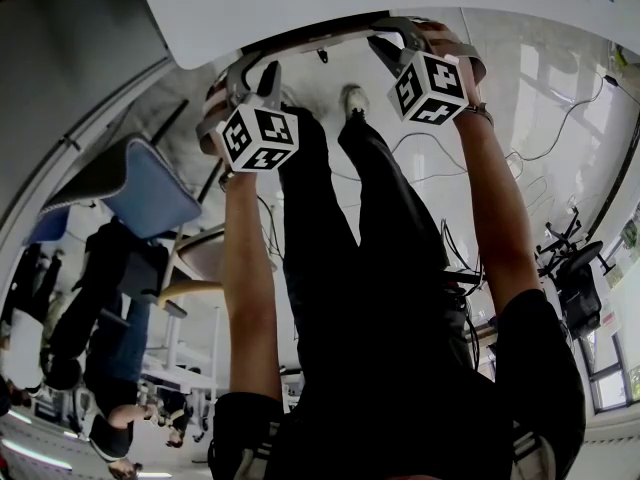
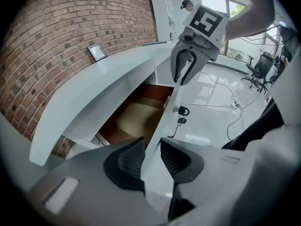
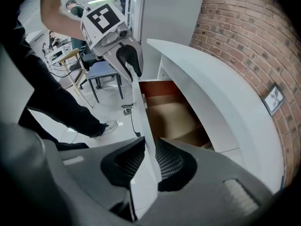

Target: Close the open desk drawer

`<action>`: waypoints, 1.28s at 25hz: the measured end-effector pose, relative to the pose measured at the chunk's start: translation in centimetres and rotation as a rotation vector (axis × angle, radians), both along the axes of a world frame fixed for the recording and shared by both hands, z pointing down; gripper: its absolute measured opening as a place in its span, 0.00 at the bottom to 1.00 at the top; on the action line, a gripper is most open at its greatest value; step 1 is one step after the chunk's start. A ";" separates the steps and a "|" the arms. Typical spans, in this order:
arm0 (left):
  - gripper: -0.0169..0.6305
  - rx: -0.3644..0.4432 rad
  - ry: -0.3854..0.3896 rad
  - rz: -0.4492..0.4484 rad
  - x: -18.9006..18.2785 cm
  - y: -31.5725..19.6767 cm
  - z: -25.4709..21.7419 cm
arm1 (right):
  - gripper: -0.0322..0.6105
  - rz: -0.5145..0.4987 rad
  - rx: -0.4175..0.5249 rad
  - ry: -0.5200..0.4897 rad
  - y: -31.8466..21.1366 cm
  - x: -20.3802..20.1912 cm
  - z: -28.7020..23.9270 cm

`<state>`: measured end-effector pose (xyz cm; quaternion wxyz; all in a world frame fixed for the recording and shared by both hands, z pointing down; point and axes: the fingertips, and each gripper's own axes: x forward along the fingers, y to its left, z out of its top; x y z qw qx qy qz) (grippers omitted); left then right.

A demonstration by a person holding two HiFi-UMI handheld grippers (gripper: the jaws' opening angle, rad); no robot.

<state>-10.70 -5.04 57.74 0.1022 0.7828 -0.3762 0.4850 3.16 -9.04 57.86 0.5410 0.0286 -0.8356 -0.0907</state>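
Pinching 1 open drawer's front panel between their jaws, 2 grippers: left gripper, right gripper.

Bright daylight from windows glares off the glossy floor; fisheye bending and dark corners throughout.

Office interior. You stand at a white bench set along a brick wall, with a small picture frame against it. Around you: glossy floor, trailing cables, black swivel chair, blue chair, large windows.
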 end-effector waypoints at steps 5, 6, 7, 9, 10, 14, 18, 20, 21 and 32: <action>0.21 0.000 0.009 -0.015 0.3 -0.1 -0.1 | 0.17 0.000 0.015 0.004 -0.2 0.3 0.0; 0.21 0.001 0.010 -0.017 0.3 -0.1 0.0 | 0.17 0.002 0.016 0.002 -0.2 0.3 0.0; 0.22 0.001 0.011 -0.019 0.2 -0.1 0.0 | 0.17 0.005 0.017 0.000 -0.2 0.2 0.1; 0.22 0.002 0.010 -0.024 0.1 -0.2 0.1 | 0.17 0.010 0.022 -0.004 -0.3 0.1 0.1; 0.22 0.003 0.010 -0.026 0.1 -0.3 0.1 | 0.17 0.012 0.024 -0.005 -0.4 0.1 0.1; 0.22 0.003 0.006 -0.030 0.0 -0.7 0.0 | 0.17 0.019 0.032 -0.011 -0.8 0.0 0.0; 0.22 0.001 -0.001 -0.025 0.2 -0.6 0.5 | 0.17 0.030 0.041 -0.015 -0.7 0.2 0.3; 0.22 0.003 -0.001 -0.026 0.2 -0.7 0.6 | 0.18 0.035 0.051 -0.018 -0.8 0.2 0.4; 0.22 0.005 -0.002 -0.025 0.2 -0.7 0.6 | 0.18 0.038 0.055 -0.020 -0.8 0.3 0.4; 0.23 0.035 0.087 -0.125 0.2 -0.2 -0.2 | 0.26 0.117 0.112 -0.074 -0.9 0.7 0.0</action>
